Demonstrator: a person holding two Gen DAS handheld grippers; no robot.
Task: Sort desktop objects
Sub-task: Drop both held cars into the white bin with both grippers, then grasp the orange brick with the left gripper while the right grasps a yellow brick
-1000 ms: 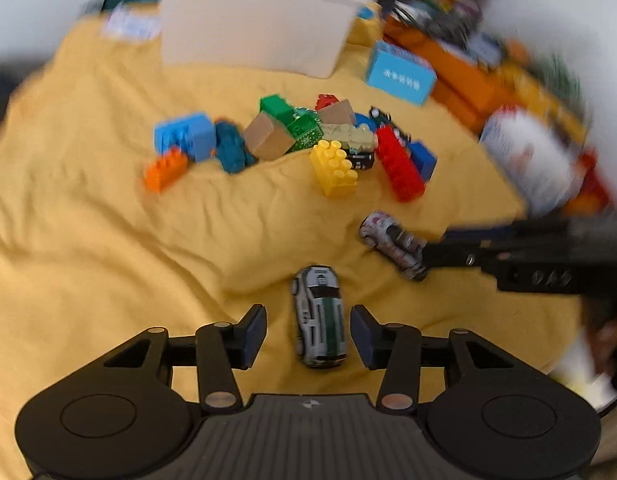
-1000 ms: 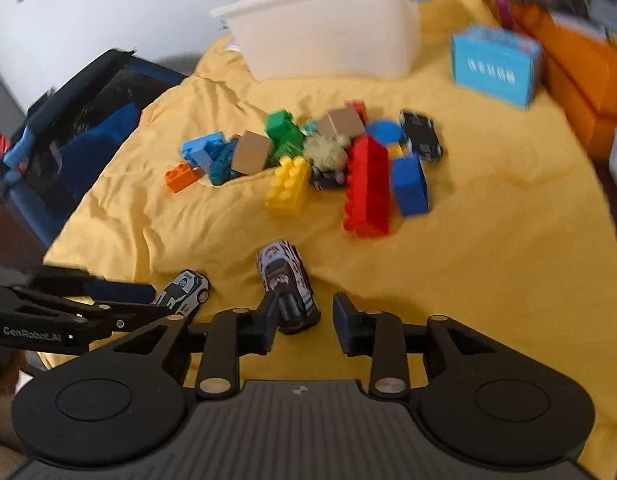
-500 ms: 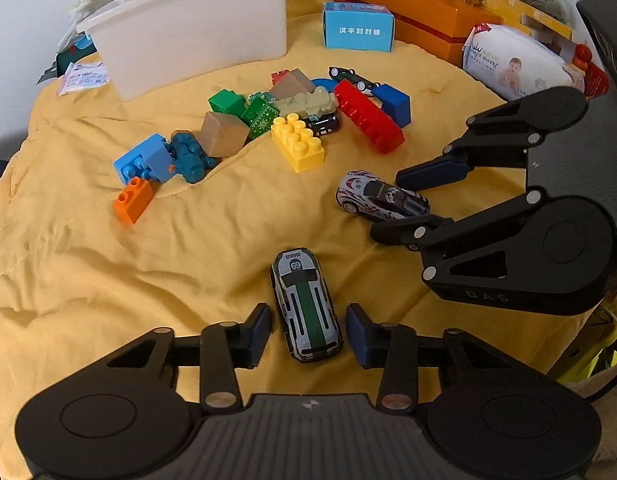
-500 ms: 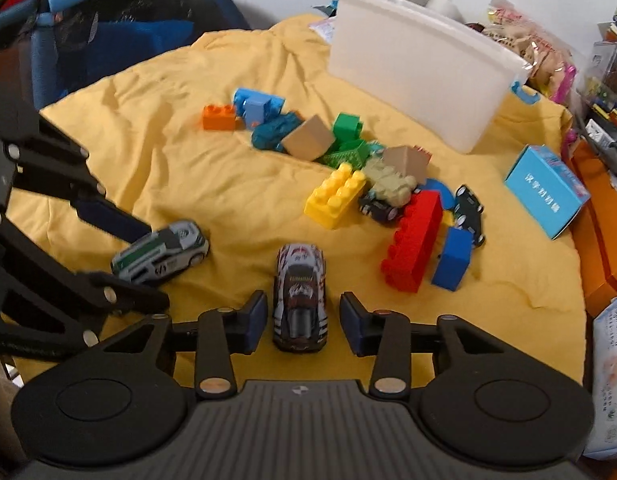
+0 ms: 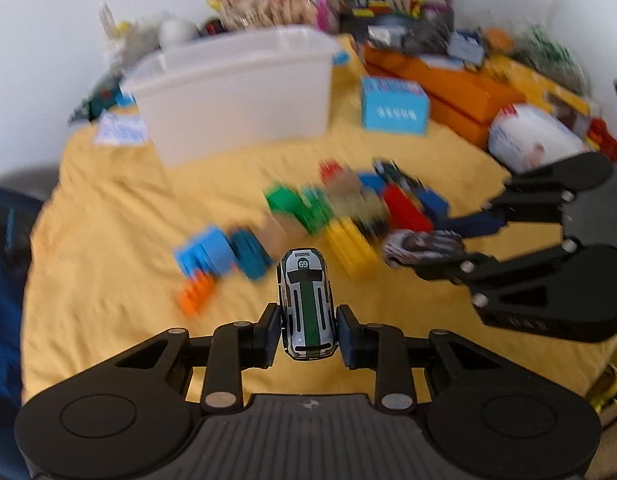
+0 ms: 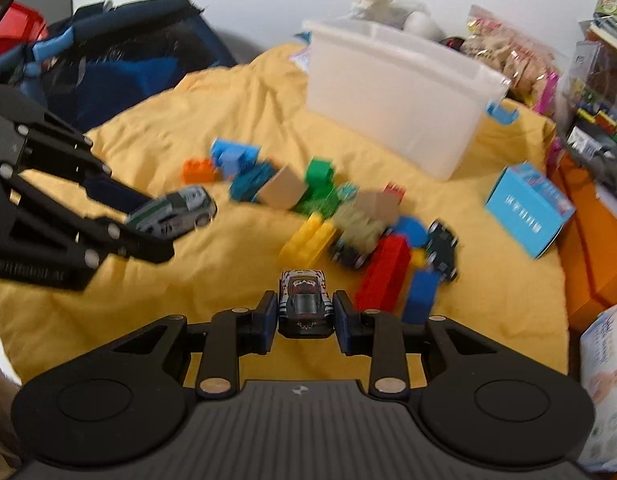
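Observation:
My left gripper (image 5: 306, 330) is shut on a white toy car with a green stripe and the number 69 (image 5: 306, 304), held above the yellow cloth; it also shows in the right wrist view (image 6: 172, 212). My right gripper (image 6: 304, 316) is shut on a white, red and black toy car (image 6: 305, 302), also lifted; it shows in the left wrist view (image 5: 422, 246). A pile of toy bricks (image 5: 332, 212) and two dark toy cars (image 6: 442, 248) lie on the cloth ahead. A white plastic bin (image 5: 236, 92) stands behind the pile.
The yellow cloth (image 5: 108, 280) covers the surface. A blue carton (image 5: 394, 106), orange boxes (image 5: 456, 92) and a wipes pack (image 5: 532, 140) sit at the back right. A dark blue bag (image 6: 108, 64) lies at the left. Clutter lines the back wall.
Both grippers have closed on their cars and lifted them off the cloth. Both views have tilted up toward the white bin.

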